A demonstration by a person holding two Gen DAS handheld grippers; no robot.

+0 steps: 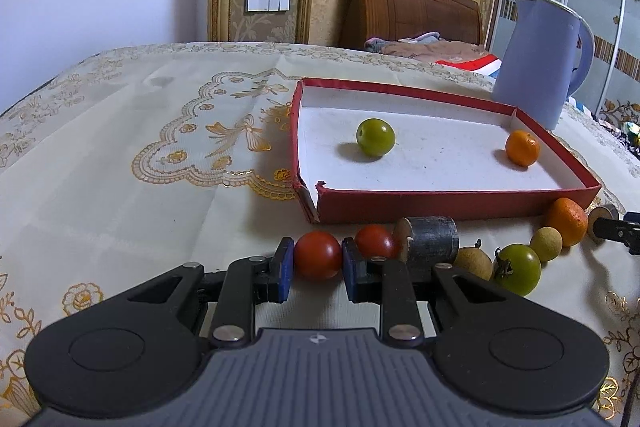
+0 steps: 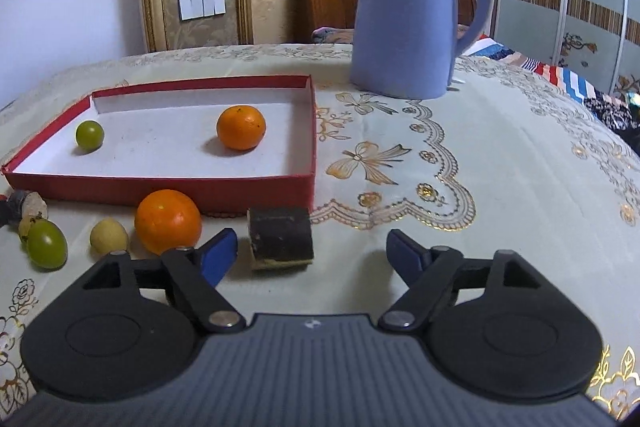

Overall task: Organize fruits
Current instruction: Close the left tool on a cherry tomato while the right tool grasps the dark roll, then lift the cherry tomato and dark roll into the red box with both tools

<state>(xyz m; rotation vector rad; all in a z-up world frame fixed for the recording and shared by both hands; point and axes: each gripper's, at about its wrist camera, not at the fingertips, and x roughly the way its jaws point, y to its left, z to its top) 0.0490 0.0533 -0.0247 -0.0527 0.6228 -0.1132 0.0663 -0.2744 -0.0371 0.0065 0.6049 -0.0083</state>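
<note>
Fruit lay partly hidden: a second red tomato (image 1: 374,242) sat half behind the left tool (image 1: 318,264), which pinched a red tomato (image 1: 318,255). The right tool (image 2: 308,255) stood spread, nothing between its pads, a dark cylinder (image 2: 280,239) just ahead. Beyond, a red tray (image 2: 160,185) held a green fruit (image 2: 90,135) and an orange (image 2: 241,127) on the embroidered table (image 2: 500,167), bedroom behind.

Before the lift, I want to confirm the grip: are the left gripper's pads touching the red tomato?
Touching. The left wrist view shows both blue pads of the left gripper pressed against the red tomato's sides, no gap visible.
</note>
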